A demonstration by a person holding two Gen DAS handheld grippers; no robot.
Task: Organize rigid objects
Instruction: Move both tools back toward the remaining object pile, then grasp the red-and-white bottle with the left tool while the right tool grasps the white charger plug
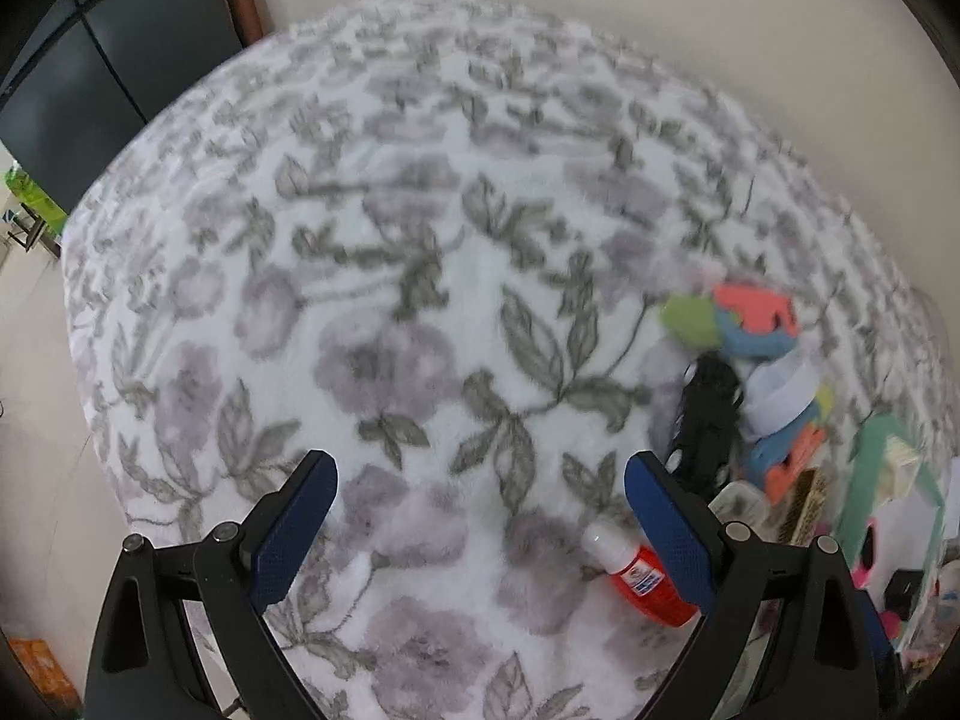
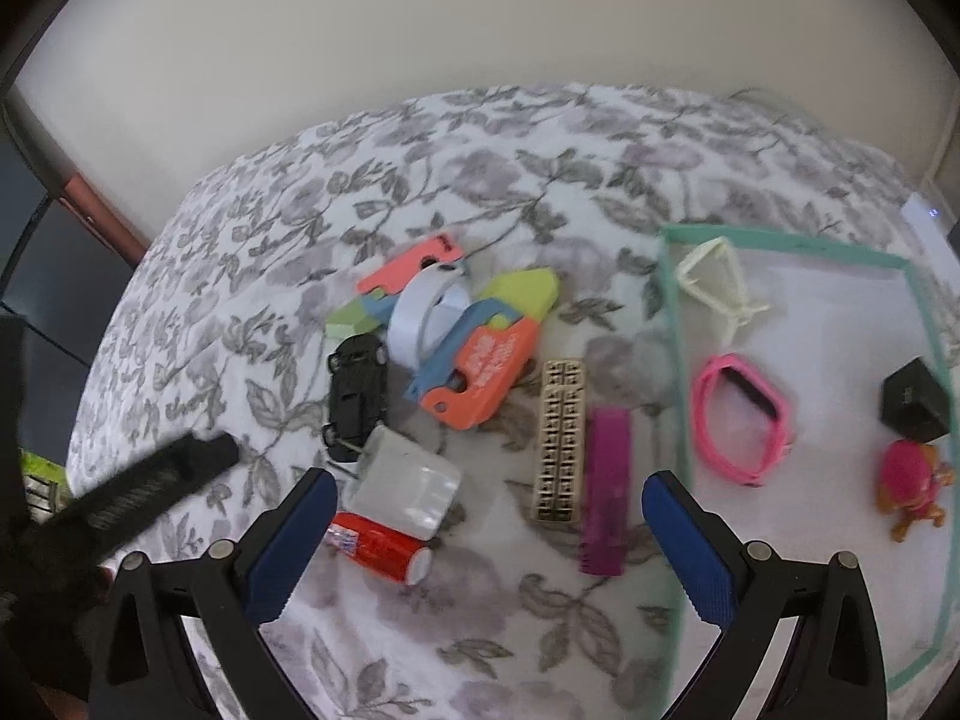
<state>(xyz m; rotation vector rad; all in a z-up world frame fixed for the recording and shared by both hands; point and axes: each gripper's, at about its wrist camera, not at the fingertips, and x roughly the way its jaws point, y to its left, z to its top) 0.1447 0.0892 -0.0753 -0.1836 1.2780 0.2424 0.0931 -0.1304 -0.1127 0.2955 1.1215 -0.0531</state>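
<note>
Right wrist view: right claw (image 2: 487, 531) spread wide, holding nothing, hovering over a floral blanket (image 2: 480, 180). Just ahead of its left finger, a red bottle (image 2: 381, 547) with white cap lies on its side, touching a grey-white block (image 2: 405, 483) beyond it. Further ahead-left, a black toy car (image 2: 355, 396); past that, a pile of orange, blue and green toy pieces (image 2: 474, 354) with a white band (image 2: 423, 315) on top. Ahead between the fingers, a beige gridded bar (image 2: 561, 441) and a purple comb (image 2: 607, 489) lie side by side. Ahead-right, a green-rimmed tray (image 2: 672, 324) holds a pink bracelet (image 2: 741, 420), cream frame (image 2: 717, 279), black box (image 2: 915, 399) and pink figure (image 2: 912, 489). Blurred black object (image 2: 150, 483) far left, can't tell what it is. Left wrist view: left claw (image 1: 480, 531) also wide and empty; red bottle (image 1: 645, 576) just inside its right finger, black car (image 1: 708, 420) and coloured toy pile (image 1: 750, 324) ahead-right, tray rim (image 1: 864, 480) at far right, partly blurred.
</note>
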